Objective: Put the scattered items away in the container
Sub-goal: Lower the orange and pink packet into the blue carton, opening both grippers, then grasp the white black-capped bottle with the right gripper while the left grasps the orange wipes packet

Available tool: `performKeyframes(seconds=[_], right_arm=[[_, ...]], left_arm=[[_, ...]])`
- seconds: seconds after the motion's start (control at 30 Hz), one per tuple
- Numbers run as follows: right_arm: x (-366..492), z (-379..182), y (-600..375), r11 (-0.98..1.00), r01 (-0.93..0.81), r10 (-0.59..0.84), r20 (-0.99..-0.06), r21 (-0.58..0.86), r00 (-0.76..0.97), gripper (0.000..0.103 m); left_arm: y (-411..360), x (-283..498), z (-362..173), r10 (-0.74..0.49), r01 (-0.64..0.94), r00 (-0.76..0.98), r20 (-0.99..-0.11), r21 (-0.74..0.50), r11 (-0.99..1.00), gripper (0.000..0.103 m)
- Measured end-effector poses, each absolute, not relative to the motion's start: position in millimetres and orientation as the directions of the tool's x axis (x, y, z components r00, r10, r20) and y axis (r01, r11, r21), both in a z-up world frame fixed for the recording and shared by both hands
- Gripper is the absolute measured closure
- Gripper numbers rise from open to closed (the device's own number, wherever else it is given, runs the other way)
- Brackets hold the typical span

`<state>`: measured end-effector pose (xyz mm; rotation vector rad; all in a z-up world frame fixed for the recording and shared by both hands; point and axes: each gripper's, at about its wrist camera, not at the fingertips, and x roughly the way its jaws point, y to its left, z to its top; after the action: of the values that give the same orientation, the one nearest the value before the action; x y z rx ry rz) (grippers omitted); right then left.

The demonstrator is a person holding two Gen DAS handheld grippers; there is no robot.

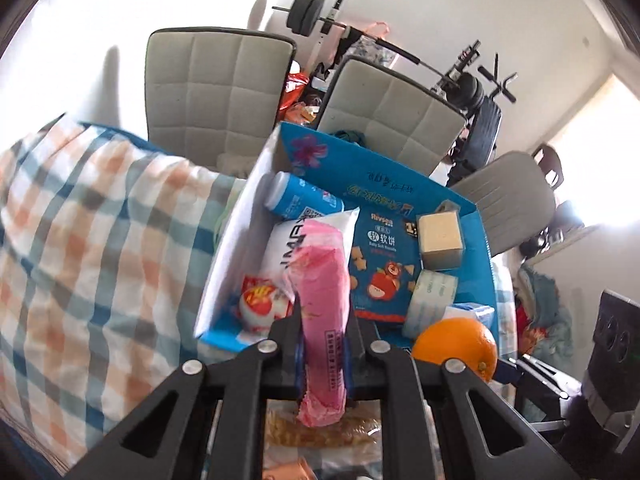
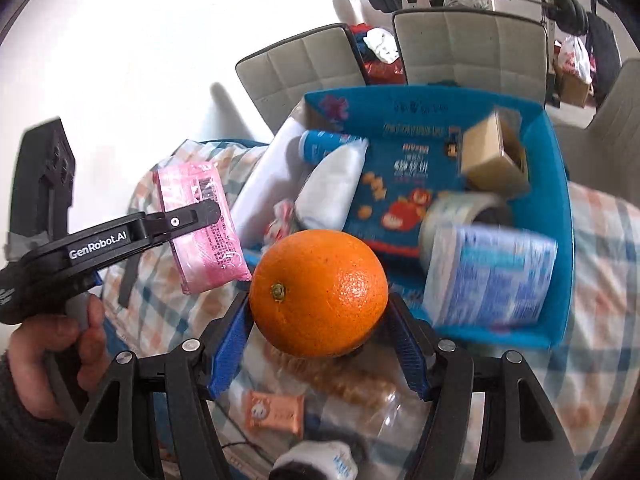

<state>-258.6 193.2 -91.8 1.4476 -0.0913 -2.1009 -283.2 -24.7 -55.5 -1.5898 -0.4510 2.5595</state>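
The left hand-held gripper [image 1: 323,344] is clamped on a flat pink plastic-wrapped packet [image 1: 320,312], which is pinched by its thin lower part while most of its length stands free above the jaws. The right hand-held gripper [image 2: 320,316] is closed around a round orange fruit [image 2: 319,292], held at its widest part between the blue ribbed pads [image 2: 230,344]. Both are carried at the near edge of the blue cardboard box [image 2: 560,208], which sits on a checked cloth surface [image 2: 600,264].

A slip of the packet can be expected if it is swung quickly, since so little of it is gripped and the wrapper looks slick; it would probably land on the cloth, short of the box. The orange could roll out of the pads if they are eased apart before it is over the box floor, and from the cloth it could run off the surface.

The box is already crowded: a blue cylindrical can [image 2: 320,144], a white soft pouch [image 2: 336,184], a blue biscuit packet [image 2: 384,196], a tan cube-shaped carton [image 2: 492,156], a clear tape roll [image 2: 460,216] and a blue-and-white carton [image 2: 488,280]. An orange dropped onto these may bounce or roll over the low wall. The two grippers are close together, so a collision is possible if both are lowered at once. An orange sachet [image 2: 274,412] and a clear bag of snacks [image 2: 352,392] are still lying outside.
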Motion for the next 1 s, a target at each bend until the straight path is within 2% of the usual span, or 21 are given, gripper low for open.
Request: performKeyframes(seconds=[0.2,0.4,0.83,0.87,0.93,1.0], right_arm=[[-283.1,-120.4,171.7,-0.875,0.416,-0.37,-0.897,0.248,-0.243,0.035],[-280.1,-142.9,169.7,-0.902,0.369,-0.328,-0.911,0.224,-0.251,0.035],[-277.4,-148.6,167.8,-0.902,0.369,-0.333,-0.906,0.224,-0.262,0.035],[-277.3,-147.0,170.5,-0.9,0.361,-0.348,-0.901,0.244,-0.259,0.035],[-276.2,-142.6,177.5,-0.894,0.34,-0.385,-0.888,0.292,-0.25,0.034],[-273.5,-138.8,186.6,-0.887,0.318,-0.414,-0.88,0.334,-0.232,0.034]], left_arm=[[11.9,-303.1,-90.1,0.175,-0.032,-0.404,-0.898,-0.177,-0.984,0.09],[30.5,-305.4,-109.6,0.111,-0.089,-0.436,-0.893,-0.08,-0.993,0.091],[28.0,-310.6,-120.3,0.126,-0.071,-0.421,-0.898,-0.105,-0.992,0.09],[25.4,-310.0,-117.1,0.131,-0.058,-0.422,-0.897,-0.117,-0.991,0.086],[18.0,-307.4,-107.7,0.153,-0.033,-0.432,-0.889,-0.154,-0.987,0.065],[9.0,-301.2,-94.7,0.161,-0.008,-0.462,-0.872,-0.178,-0.984,0.028]])
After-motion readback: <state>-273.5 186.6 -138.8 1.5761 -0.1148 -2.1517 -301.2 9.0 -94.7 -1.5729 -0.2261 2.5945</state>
